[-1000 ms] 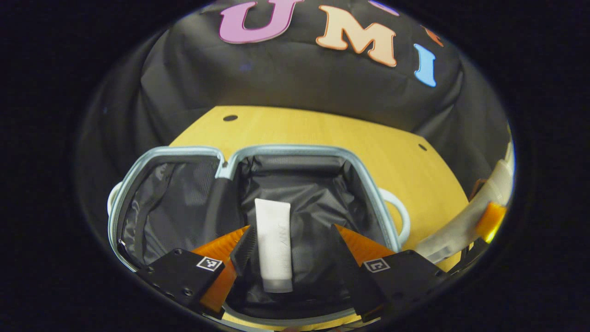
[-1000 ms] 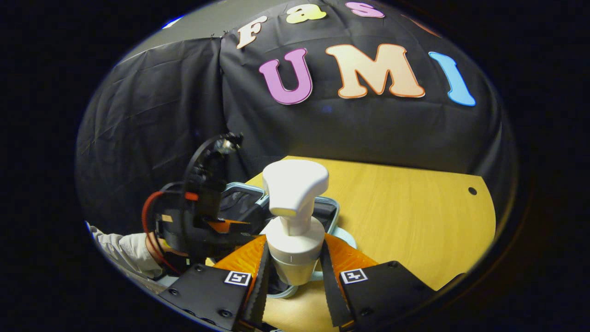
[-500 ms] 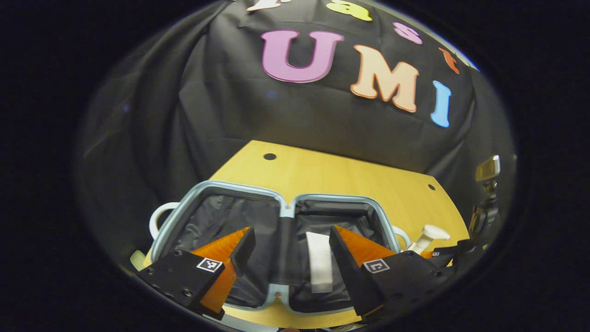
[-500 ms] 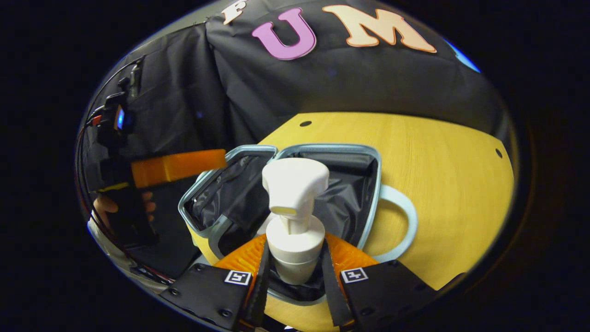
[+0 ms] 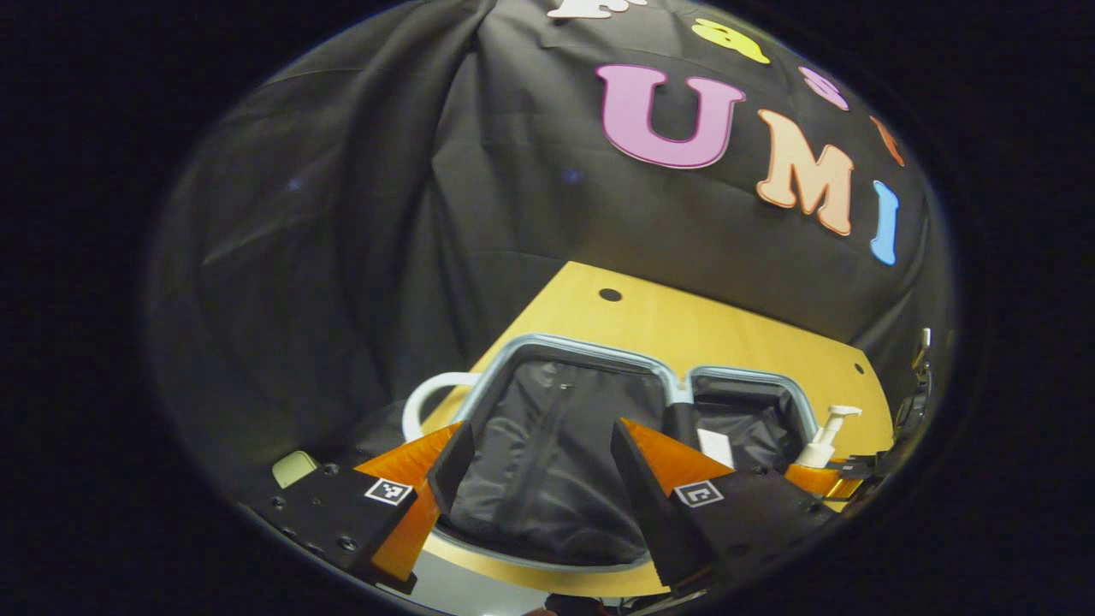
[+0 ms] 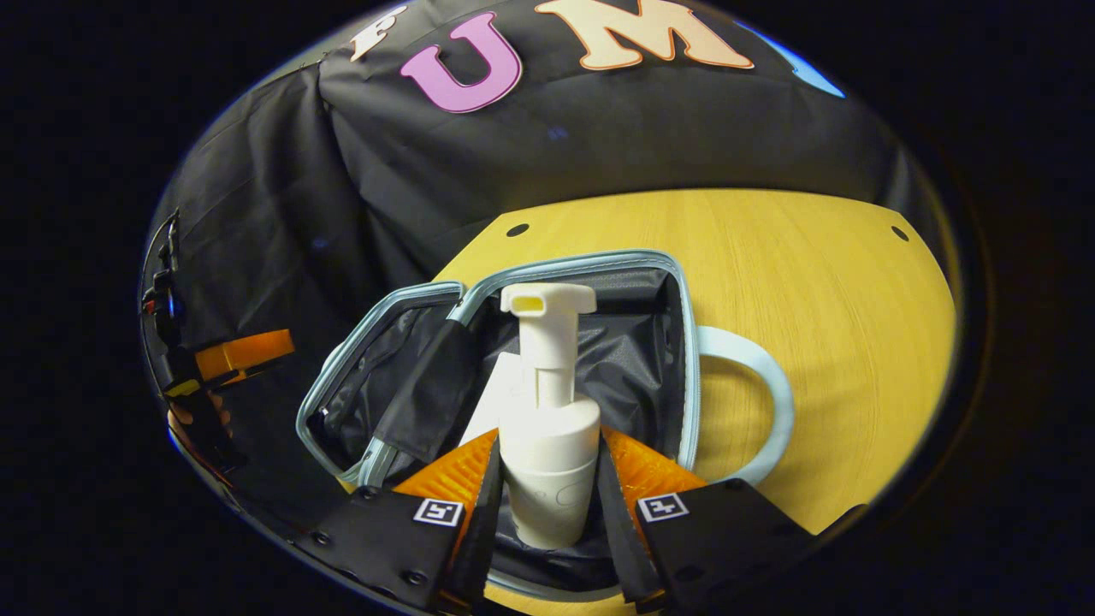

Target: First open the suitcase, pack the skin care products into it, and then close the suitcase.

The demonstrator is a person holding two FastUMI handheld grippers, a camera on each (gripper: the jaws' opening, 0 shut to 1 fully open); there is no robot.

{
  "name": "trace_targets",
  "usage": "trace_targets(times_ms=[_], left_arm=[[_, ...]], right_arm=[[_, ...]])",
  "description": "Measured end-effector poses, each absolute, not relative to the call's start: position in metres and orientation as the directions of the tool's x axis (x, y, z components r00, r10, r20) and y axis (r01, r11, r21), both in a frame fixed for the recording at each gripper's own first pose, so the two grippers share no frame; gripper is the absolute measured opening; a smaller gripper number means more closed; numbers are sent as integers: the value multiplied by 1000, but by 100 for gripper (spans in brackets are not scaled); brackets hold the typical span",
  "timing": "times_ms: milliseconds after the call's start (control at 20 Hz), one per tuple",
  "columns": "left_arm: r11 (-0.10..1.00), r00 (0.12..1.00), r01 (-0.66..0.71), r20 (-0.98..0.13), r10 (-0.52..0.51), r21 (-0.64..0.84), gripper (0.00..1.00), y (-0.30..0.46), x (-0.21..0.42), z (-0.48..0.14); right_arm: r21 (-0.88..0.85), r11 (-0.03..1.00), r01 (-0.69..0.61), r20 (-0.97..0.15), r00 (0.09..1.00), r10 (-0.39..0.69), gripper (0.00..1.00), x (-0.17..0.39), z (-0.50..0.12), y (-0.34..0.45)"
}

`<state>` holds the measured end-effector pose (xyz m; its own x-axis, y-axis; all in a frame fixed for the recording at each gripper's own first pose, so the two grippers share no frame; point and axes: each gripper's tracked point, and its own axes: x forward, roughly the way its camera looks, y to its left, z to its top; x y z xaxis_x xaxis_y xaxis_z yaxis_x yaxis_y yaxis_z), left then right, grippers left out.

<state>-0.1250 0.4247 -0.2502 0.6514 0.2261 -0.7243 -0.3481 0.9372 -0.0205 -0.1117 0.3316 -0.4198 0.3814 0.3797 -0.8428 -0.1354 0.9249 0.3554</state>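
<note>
**Pump bottle over the open suitcase**

The right gripper [image 6: 547,505] clamps a white pump bottle [image 6: 549,445] above the open suitcase [image 6: 676,282] on the wooden table [image 6: 813,282]. A white tube [image 5: 714,447] lies inside. The left gripper [image 5: 535,466] hangs spread and empty.

Suitcase [image 6: 684,359] open; white pump bottle [image 6: 547,445] upright — inside.

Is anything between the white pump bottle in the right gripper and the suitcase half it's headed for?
Nothing visible blocks it. The right gripper holds the white pump bottle over the open pale-blue suitcase. A white tube already lies on the black lining just behind the bottle, so set it down beside that. The left gripper is off to the side.
</note>
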Motion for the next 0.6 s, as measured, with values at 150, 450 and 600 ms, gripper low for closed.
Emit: trace_targets(times_ms=[150, 450, 600], left_arm=[[930, 627, -369, -737, 251, 4, 95, 461, -128, -259], [910, 556, -415, -791, 254, 0, 95, 512, -121, -303], [895, 510, -447, -823, 252, -3, 95, 535, -122, -332]], right_arm=[[335, 938, -89, -839, 425, 340, 73, -103, -421, 331], [296, 954, -41, -804, 528, 272, 98, -84, -396, 322], [270, 962, -23, -798, 554, 238, 98, -84, -382, 312]])
